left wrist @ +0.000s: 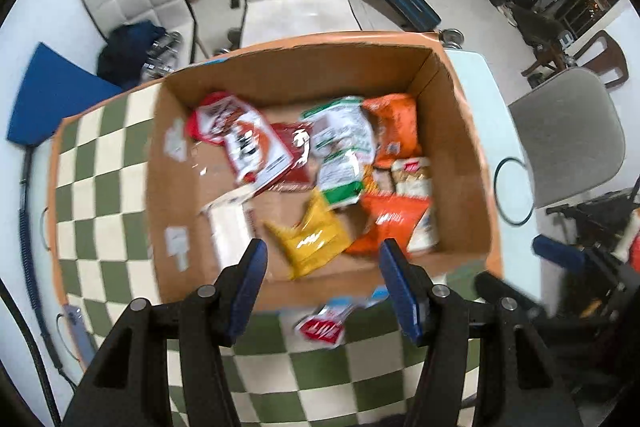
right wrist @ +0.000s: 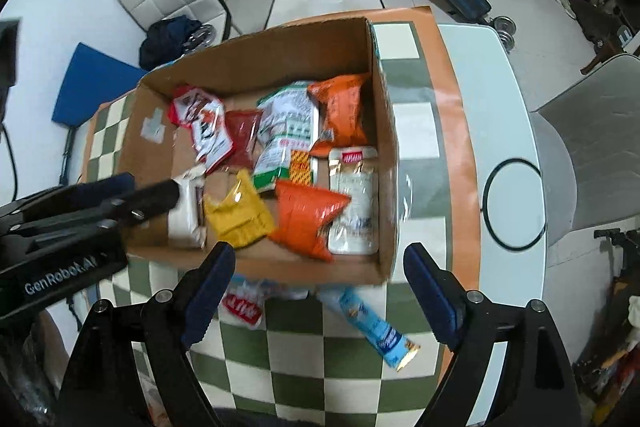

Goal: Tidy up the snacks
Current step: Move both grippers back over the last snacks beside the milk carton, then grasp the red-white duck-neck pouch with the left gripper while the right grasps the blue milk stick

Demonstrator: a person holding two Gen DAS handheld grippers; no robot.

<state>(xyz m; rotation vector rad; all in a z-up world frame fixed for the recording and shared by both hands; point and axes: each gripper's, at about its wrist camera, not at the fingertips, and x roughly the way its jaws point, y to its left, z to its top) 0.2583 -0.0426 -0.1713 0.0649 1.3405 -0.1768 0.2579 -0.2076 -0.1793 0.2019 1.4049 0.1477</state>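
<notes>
Checkered green-and-cream cloth (right wrist: 320, 359) covers the table, with a cardboard box (left wrist: 460, 147) on it, white chairs and gym weights behind. Inside the box lie blurred snack packs: a yellow pack (left wrist: 312, 239) near the front wall, orange packs (right wrist: 308, 215) toward the right wall, a green-white bag (right wrist: 286, 131) mid-box, red packs (left wrist: 236, 135) toward the back left. The left gripper (left wrist: 320, 259) hangs over the box's front edge, jaws spread and empty. The right gripper (right wrist: 320, 263) hovers just in front of the box, jaws also wide apart, holding nothing. On the cloth before the box lie a red-white pack (right wrist: 242, 307) and a blue bar (right wrist: 376, 327).
</notes>
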